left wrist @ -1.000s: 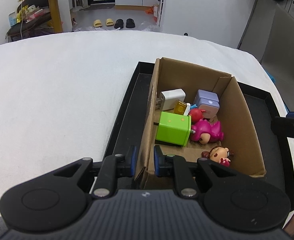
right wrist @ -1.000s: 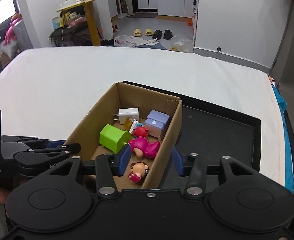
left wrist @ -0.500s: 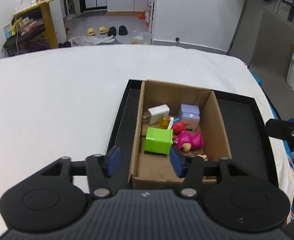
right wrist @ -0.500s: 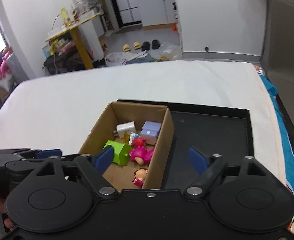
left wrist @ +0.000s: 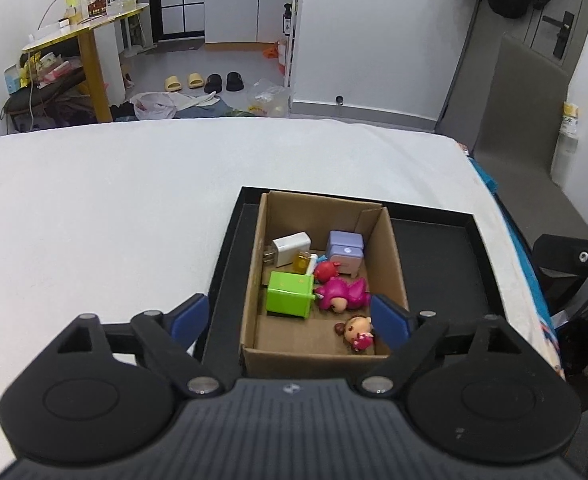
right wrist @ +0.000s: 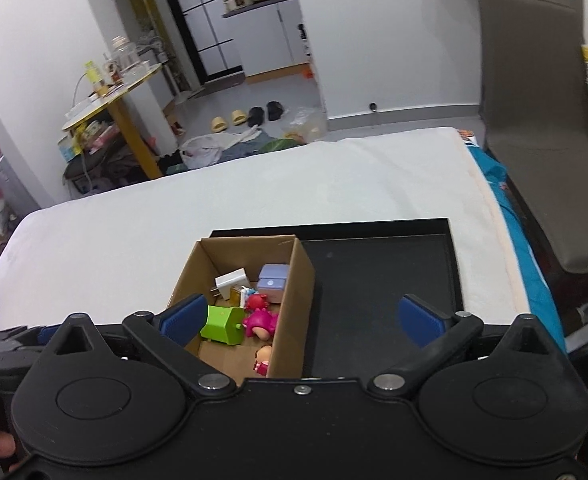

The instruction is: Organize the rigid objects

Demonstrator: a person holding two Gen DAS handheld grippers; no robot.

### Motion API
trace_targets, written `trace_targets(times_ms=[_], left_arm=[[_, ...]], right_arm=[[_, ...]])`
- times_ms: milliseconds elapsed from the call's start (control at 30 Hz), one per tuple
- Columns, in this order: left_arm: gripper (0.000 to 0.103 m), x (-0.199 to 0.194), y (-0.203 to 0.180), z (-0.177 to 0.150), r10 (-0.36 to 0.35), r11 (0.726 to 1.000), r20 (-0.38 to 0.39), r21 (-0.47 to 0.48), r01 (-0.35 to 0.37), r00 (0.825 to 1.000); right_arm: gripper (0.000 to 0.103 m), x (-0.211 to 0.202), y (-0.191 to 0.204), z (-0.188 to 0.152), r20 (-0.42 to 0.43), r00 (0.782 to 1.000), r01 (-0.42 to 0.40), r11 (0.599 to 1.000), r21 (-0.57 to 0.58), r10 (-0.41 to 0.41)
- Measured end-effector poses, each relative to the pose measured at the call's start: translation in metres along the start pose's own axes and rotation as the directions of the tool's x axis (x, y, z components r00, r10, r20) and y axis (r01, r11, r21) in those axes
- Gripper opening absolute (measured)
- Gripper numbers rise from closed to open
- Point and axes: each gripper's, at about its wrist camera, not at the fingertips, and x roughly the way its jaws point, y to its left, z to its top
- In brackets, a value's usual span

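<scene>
An open cardboard box (left wrist: 317,360) stands in the left part of a black tray (left wrist: 437,272). Inside lie a white charger (left wrist: 292,245), a purple case (left wrist: 345,252), a green cube (left wrist: 290,294), a pink toy (left wrist: 343,294), a red toy (left wrist: 326,270) and a small doll (left wrist: 355,330). My left gripper (left wrist: 288,317) hovers above the box's near end, jaws opening, with nothing gripped. In the right wrist view the box (right wrist: 299,300) sits in the tray (right wrist: 377,280). My right gripper (right wrist: 302,316) hangs above its right wall, jaws opening wide and touching nothing.
The tray rests on a white-covered surface (left wrist: 114,208) that drops off at the right, where a blue cloth (right wrist: 497,172) hangs. A grey chair (right wrist: 533,160) stands beyond that edge. A yellow table (left wrist: 90,32) and shoes are on the floor behind.
The left gripper let go of the box's left wall and the right gripper let go of its right wall. Both opened wide, rose and drew back; the box stayed in the tray.
</scene>
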Motion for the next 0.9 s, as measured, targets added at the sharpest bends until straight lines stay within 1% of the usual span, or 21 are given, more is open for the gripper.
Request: trace_targets(times_ms=[167, 300, 567, 667, 800, 900], left_arm=[[0.093, -0.019, -0.001, 0.001, -0.042, 0.999, 0.012, -0.008, 0.042, 0.999], [0.094, -0.035, -0.002, 0.003, -0.027, 1.000, 0.032, 0.005, 0.027, 0.999], [0.098, -0.069, 0.000, 0.007, -0.043, 0.999, 0.072, 0.011, 0.042, 0.997], [0.099, -0.078, 0.004, 0.007, -0.045, 0.999, 0.073, -0.001, 0.045, 0.996], [0.100, -0.092, 0.008, 0.006, -0.052, 0.998, 0.096, -0.012, 0.054, 0.994], [0.101, -0.103, 0.010, 0.005, -0.054, 0.998, 0.114, -0.021, 0.057, 0.992]], right_arm=[[0.103, -0.016, 0.003, 0.000, 0.011, 1.000, 0.025, 1.000, 0.002, -0.025], [0.103, -0.027, 0.001, -0.001, 0.018, 0.999, 0.030, 0.999, 0.027, -0.030], [0.103, -0.048, 0.004, -0.002, 0.023, 0.998, 0.056, 0.998, 0.035, -0.057], [0.103, -0.056, 0.007, -0.002, 0.035, 0.998, 0.054, 0.998, 0.045, -0.056], [0.103, -0.070, 0.013, 0.000, 0.057, 0.995, 0.073, 0.997, 0.039, -0.076], [0.103, -0.082, 0.012, -0.001, 0.076, 0.995, 0.061, 0.996, 0.063, -0.066]])
